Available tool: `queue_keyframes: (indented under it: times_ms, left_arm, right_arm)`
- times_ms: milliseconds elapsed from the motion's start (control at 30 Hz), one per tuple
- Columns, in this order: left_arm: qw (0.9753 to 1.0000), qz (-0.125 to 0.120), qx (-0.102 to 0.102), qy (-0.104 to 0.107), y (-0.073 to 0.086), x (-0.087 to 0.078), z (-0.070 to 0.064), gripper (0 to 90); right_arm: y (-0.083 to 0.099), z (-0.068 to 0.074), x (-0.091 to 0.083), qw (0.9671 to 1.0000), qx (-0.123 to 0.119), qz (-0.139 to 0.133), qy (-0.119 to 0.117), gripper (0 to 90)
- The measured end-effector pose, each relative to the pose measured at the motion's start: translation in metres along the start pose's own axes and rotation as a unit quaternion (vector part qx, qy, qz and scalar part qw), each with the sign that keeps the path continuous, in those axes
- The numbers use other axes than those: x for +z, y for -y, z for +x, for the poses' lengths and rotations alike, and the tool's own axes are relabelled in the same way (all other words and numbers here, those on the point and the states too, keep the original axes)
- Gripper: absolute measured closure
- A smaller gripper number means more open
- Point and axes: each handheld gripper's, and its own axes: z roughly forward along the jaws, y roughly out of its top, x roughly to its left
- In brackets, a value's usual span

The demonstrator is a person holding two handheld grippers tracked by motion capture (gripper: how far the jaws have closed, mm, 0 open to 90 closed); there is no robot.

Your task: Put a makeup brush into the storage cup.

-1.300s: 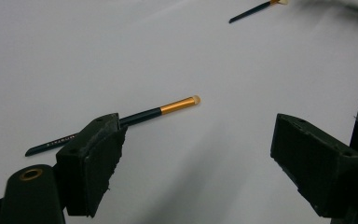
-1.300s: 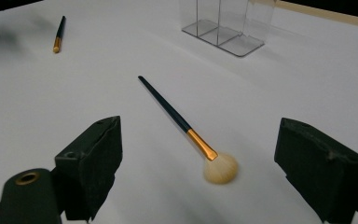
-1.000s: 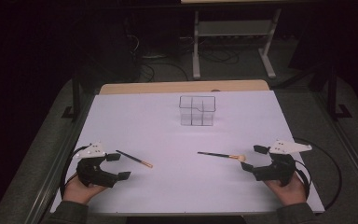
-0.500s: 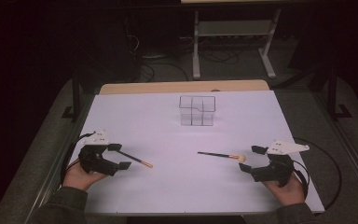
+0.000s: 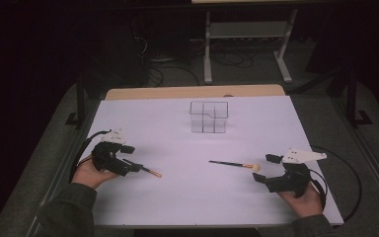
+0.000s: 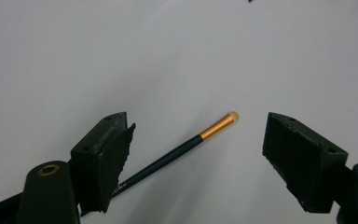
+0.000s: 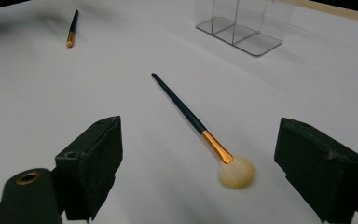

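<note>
Two dark-handled, gold-ferruled brushes lie flat on the white table: a small-tipped brush [image 5: 148,171] left, a fluffy-headed brush [image 5: 234,164] right.

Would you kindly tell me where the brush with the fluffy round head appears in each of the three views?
High view: the fluffy brush lies right of centre on the white table, ahead of the right claw.
Right gripper view: fluffy brush at centre, between the open jaws.
Left gripper view: not there; that one is the small brush.
Shared landmark: the clear box.
</note>
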Motion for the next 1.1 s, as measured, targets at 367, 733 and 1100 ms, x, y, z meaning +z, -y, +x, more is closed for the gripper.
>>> queue_keyframes:
  times_ms: [367,733,1100]
  left_arm:
    - [0.9979,0.058,0.025,0.014,0.000,0.023,0.009,34.4]
    - [0.9950,0.091,0.029,0.027,0.003,0.034,0.016,47.2]
    - [0.9934,0.105,0.034,0.031,0.005,0.044,0.019,58.2]
  right_arm:
    - [0.000,0.000,0.001,1.0000,-0.001,0.002,-0.004,14.2]
    - [0.000,0.000,0.001,1.0000,-0.003,0.002,-0.006,15.8]
    - [0.000,0.001,0.000,1.0000,-0.005,0.002,-0.006,15.8]
